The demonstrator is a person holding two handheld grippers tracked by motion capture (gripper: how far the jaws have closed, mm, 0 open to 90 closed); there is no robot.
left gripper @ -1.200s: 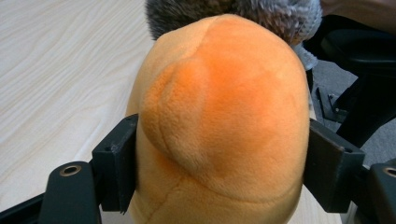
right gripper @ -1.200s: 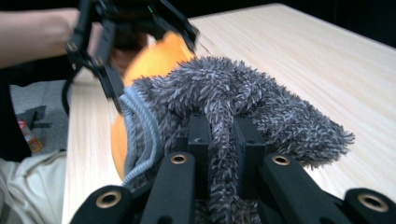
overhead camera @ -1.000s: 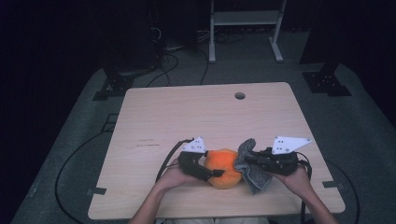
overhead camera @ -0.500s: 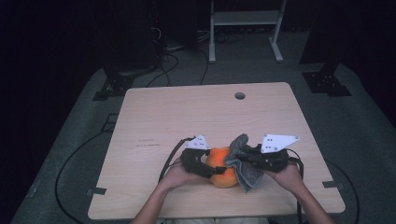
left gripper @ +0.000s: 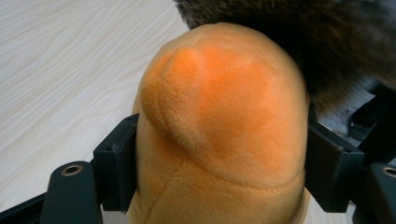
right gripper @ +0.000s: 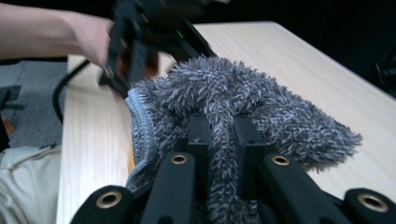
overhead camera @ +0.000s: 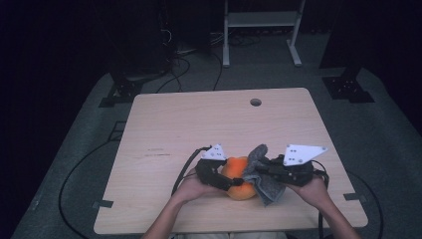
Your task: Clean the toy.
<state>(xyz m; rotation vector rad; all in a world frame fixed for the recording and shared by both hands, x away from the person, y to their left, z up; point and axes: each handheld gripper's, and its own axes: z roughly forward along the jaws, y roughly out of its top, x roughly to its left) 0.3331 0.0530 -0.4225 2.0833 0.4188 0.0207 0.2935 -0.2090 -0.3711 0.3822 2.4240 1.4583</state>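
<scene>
Gripping orange plush (left gripper: 224,135) and grey cloth (right gripper: 243,102) (both unlabelled).

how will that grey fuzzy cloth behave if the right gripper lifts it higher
Probably floppy: the grey microfibre cloth bunches and droops around the right gripper. Likely light for its size. Its shaggy pile should resist slipping, though it may drag across the orange plush toy.

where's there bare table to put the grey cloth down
Bare wood runs across the far half of the table, from the small round hole toward the left edge, and along the near left corner. It is crowded near the front edge, where the left gripper clamps the orange plush toy and the right gripper pinches the grey cloth against it.
</scene>
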